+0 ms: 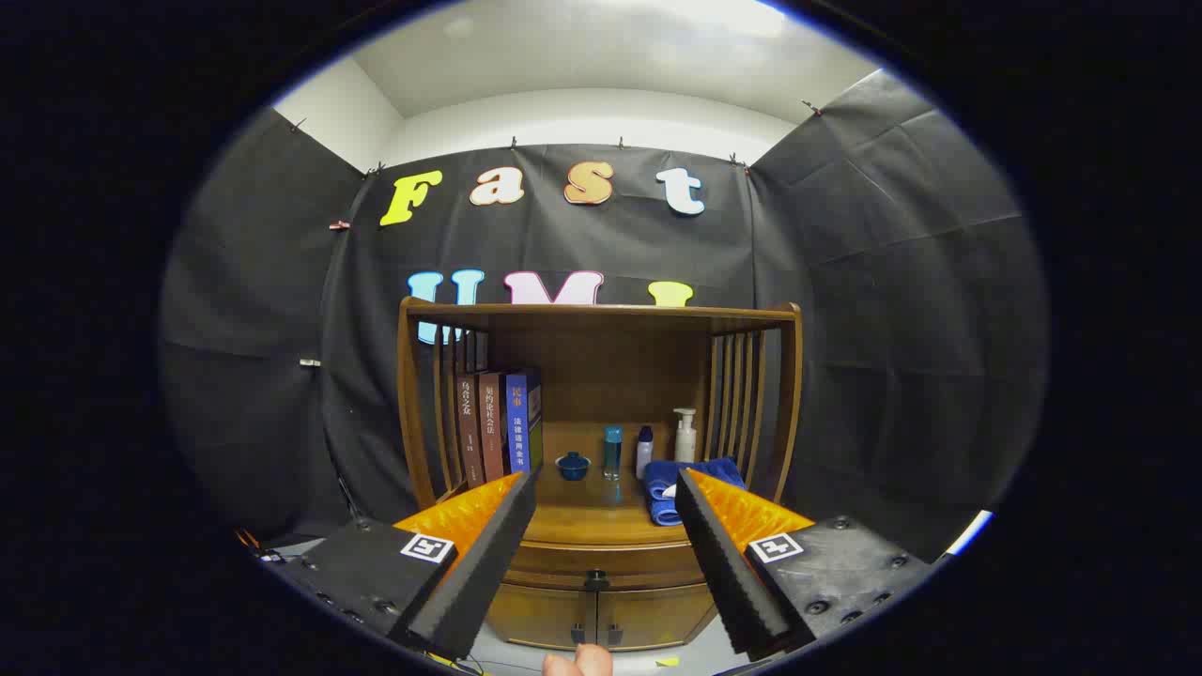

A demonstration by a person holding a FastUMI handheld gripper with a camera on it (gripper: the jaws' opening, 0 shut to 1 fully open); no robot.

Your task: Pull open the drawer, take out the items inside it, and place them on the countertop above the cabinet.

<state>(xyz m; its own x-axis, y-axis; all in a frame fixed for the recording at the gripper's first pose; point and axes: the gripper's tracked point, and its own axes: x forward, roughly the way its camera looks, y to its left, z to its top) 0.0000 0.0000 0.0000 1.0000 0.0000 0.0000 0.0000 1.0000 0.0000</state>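
A wooden cabinet (601,563) with a slatted shelf frame stands ahead of me against the black cloth wall. Its drawer (601,563) sits shut under the countertop (592,512), with a small dark knob (595,575) at its middle. Two lower doors (601,615) are below it, also shut. My gripper (606,483) is open, held in the air well in front of the cabinet, with nothing between its fingers; the countertop and drawer front show through the gap. The drawer's contents are hidden.
On the countertop stand three upright books (498,422) at the left, a small blue bowl (573,465), a blue bottle (612,451), a white bottle (644,451), a pump dispenser (685,435) and a folded blue towel (671,488). A person's fingertips (577,662) show below.
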